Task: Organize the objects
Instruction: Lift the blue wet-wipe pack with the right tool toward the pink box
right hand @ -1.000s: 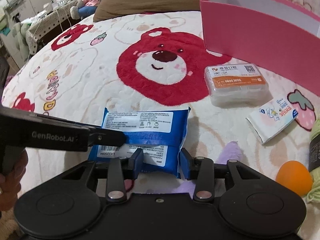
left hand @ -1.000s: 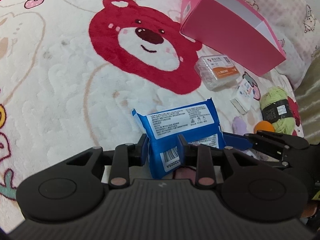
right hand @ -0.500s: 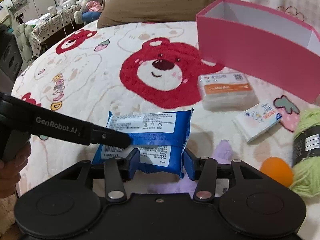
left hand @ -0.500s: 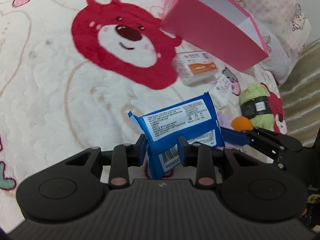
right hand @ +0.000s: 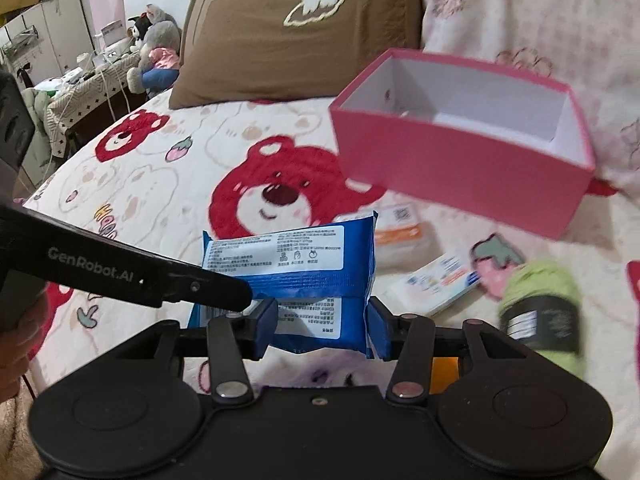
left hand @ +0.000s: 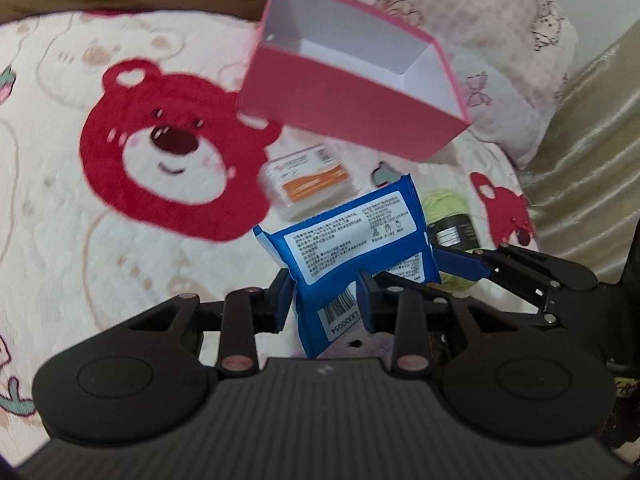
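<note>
A blue wipes packet (left hand: pixel 352 244) with a white label is held up above the bed. My left gripper (left hand: pixel 324 300) is shut on its near corner. My right gripper (right hand: pixel 322 318) is shut on its other end, where the packet (right hand: pixel 296 268) fills the space between the jaws. Each gripper shows in the other's view, the right one (left hand: pixel 472 264) and the left one (right hand: pixel 224 292). An open pink box (left hand: pixel 344 92) with a white inside stands ahead on the blanket; it also shows in the right wrist view (right hand: pixel 460 148).
On the bear-print blanket (left hand: pixel 120 184) lie a clear box with an orange label (left hand: pixel 308 184), a small tissue pack (right hand: pixel 436 280), a green yarn ball (right hand: pixel 540 308) and an orange ball (right hand: pixel 444 372). A brown pillow (right hand: pixel 296 32) lies behind.
Both grippers have lifted the blue packet off the blanket and carried it forward toward the pink box, whose open top now shows.
</note>
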### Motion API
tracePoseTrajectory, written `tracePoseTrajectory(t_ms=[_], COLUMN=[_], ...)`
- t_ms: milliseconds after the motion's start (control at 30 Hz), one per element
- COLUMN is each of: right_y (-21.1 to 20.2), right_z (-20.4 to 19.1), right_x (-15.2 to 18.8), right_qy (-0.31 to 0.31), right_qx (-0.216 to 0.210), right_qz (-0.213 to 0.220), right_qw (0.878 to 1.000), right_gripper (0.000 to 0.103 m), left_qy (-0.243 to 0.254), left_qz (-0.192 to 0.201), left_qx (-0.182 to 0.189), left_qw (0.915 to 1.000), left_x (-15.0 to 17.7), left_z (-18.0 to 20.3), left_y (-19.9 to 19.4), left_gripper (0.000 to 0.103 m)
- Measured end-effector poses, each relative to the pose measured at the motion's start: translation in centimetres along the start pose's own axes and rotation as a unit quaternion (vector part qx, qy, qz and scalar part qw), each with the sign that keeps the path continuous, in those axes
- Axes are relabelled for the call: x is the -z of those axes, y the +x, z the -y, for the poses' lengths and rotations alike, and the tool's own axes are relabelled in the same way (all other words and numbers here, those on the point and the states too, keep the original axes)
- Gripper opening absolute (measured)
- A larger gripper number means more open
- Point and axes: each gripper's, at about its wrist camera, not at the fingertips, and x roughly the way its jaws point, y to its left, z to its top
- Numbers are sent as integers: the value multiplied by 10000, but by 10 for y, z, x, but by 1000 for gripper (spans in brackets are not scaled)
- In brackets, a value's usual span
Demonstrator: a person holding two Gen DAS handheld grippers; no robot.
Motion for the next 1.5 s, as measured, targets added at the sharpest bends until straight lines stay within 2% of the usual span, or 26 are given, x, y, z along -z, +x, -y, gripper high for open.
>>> tracePoseTrajectory(t_ms=[167,300,367,433,567,767,967,1133,1300,1500], right_y=[-21,-31,-36,-41,-50,-60,-53,-33,-2,42], right_z=[6,11,14,18,28,58,84,105,143,178], right_x=[-17,-33,-42,-53,-77,-117,-137,-144,-161,-180], right_qy=[-139,-169,-238,-286,-399,-136,-62,-212,278,595], right_qx=[132,254,308,373,474,382,432,713,667,635], right_qz=[63,-44,-90,-131,-182,-118,359,791,803,448], right_qw=[9998,9995,9992,9988,9979,9991,9984,9941,9942,9952], right_gripper=[51,51,48,41,39,35,32,31,31,31], left_qy=[105,190,205,203,209,502,636,747,755,542], left_qz=[32,110,124,98,163,413,413,446,380,146], left_qx=[-51,-13,-33,-15,128,38,43,14,-68,-9], left_qw=[9999,9998,9997,9997,9996,9979,9971,9962,9964,9984], left_x=[-14,-28,-37,-47,-71,-108,-154,-188,-218,-251], left_z=[22,35,40,46,59,79,86,94,95,84], left_y=[-8,-13,-13,-13,-15,-12,16,48,85,137], left_gripper=[31,31,31,31,31,31,32,32,32,32])
